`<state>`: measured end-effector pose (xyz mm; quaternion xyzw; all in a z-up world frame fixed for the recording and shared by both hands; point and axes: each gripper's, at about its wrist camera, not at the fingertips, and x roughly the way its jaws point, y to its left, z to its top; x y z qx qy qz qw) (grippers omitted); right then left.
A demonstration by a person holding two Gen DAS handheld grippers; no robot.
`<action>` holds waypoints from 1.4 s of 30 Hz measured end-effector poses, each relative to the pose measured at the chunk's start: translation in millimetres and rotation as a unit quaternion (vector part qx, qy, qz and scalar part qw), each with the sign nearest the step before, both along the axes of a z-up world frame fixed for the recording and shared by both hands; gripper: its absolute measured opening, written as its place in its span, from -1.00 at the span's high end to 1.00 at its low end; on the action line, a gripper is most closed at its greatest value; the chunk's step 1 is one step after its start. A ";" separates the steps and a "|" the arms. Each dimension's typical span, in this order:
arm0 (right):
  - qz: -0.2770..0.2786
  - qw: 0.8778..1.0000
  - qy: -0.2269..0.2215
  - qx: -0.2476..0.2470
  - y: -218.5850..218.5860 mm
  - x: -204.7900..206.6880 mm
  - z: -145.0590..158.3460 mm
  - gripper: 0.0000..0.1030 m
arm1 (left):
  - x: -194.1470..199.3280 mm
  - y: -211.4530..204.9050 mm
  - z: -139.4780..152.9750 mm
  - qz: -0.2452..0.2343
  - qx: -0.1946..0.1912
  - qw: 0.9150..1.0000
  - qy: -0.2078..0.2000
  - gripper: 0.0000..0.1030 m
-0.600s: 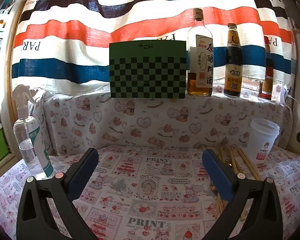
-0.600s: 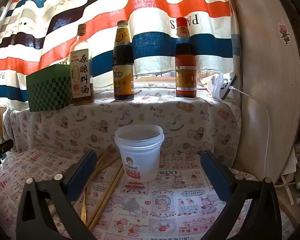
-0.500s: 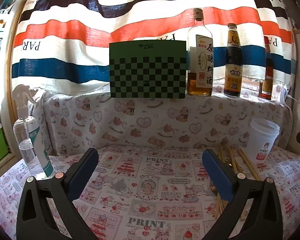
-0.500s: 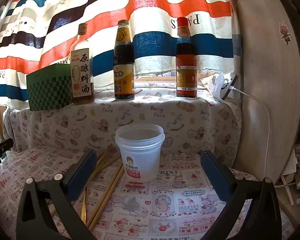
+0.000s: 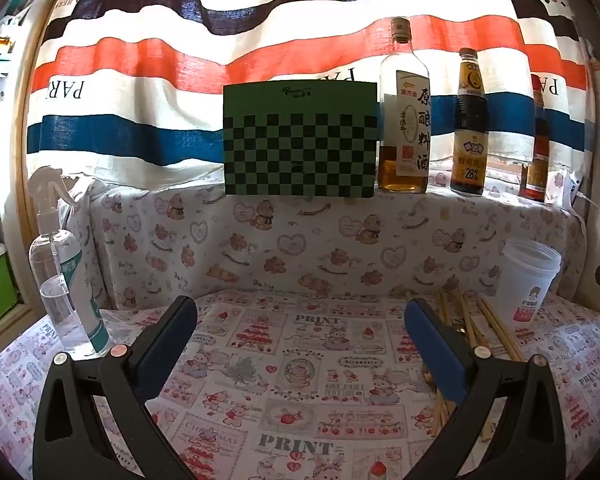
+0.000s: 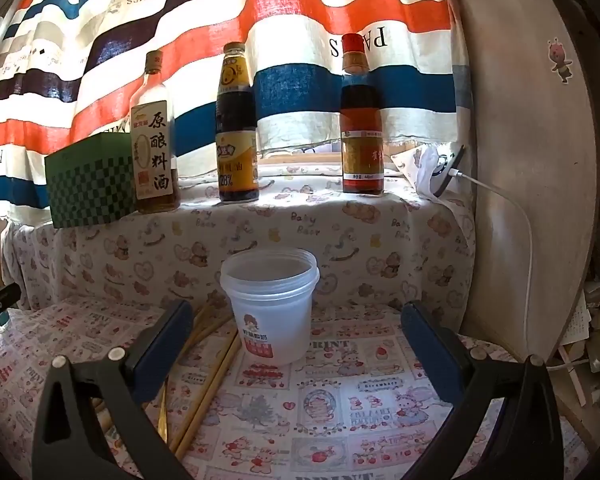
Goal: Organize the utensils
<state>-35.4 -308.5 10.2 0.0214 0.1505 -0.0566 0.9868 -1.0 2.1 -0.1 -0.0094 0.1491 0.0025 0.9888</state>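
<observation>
Thin wooden chopsticks [image 6: 216, 372] lie in a loose bundle on the desk [image 5: 300, 360], covered by a soft printed cloth, just left of a round white plastic cup [image 6: 270, 304]. Their long axis runs from the cup's base toward the camera. The left gripper [image 5: 300, 334] and right gripper [image 6: 296, 336] both have their fingers wide apart, holding nothing. The fingers hide parts of the chopsticks in both views.
</observation>
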 end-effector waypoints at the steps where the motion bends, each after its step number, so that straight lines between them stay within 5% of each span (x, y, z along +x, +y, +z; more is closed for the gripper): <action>1: 0.001 1.000 0.001 -0.001 0.4 0.3 -0.3 -1.00 | -0.2 -0.3 -0.3 -0.001 0.002 1.000 -0.001 -1.00; 42: 0.009 1.000 0.012 -0.004 2.4 3.8 -2.2 -1.00 | 0.1 -4.1 0.2 -0.008 0.007 1.000 0.001 -1.00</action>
